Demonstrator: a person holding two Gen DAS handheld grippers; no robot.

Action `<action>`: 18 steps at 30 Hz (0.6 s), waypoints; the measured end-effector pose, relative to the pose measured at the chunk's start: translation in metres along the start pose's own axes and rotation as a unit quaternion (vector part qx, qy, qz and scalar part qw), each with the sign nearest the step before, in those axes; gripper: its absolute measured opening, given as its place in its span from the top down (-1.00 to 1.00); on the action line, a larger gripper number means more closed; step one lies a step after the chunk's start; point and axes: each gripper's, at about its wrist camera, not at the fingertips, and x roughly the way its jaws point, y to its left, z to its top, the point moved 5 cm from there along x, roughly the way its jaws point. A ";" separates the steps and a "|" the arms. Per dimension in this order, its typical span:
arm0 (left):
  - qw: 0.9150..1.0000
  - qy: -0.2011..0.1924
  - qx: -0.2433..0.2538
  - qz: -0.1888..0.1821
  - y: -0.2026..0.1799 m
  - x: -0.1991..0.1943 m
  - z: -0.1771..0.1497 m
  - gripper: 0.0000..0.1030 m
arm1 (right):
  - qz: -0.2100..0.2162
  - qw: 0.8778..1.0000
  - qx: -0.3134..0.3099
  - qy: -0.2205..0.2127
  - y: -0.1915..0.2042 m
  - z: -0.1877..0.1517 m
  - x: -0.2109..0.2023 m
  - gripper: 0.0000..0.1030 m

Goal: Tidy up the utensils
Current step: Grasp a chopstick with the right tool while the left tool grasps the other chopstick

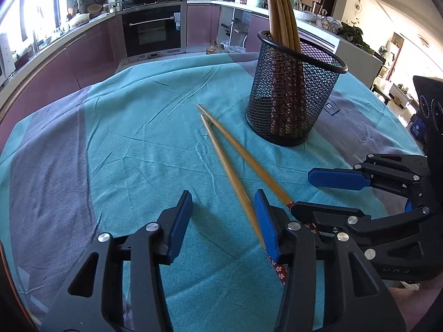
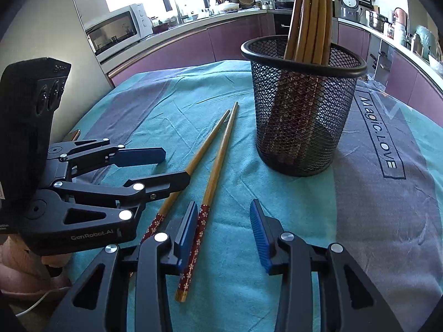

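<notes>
Two loose chopsticks (image 2: 218, 163) lie mid-surface on the teal cloth (image 2: 277, 221) printed "Magic.LOVE", beside the mesh holder (image 2: 301, 110) of chopsticks. The left tool (image 1: 221, 221), marked "GenRobot.AI", and the right tool (image 2: 224, 229) are both released, grasping nothing

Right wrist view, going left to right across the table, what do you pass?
Left hand-held gripper → two loose chopsticks lying on the cloth → black mesh holder with chopsticks standing in it → "Magic.LOVE" print on the cloth.
</notes>
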 end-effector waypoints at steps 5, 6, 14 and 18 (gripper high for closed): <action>1.000 0.001 0.002 0.002 0.002 0.004 0.004 0.34 | 0.002 1.000 0.000 0.000 -0.004 0.000 -0.001 0.28; 1.000 0.001 0.001 0.001 0.003 0.004 0.003 0.37 | 0.003 1.000 0.000 0.000 -0.004 0.002 0.000 0.28; 1.000 0.003 -0.002 -0.003 0.013 0.004 0.005 0.62 | 0.008 1.000 -0.004 -0.001 -0.001 0.018 0.014 0.43; 1.000 0.003 0.000 -0.007 0.016 0.006 0.008 0.65 | 0.004 1.000 0.001 -0.003 -0.004 0.026 0.020 0.52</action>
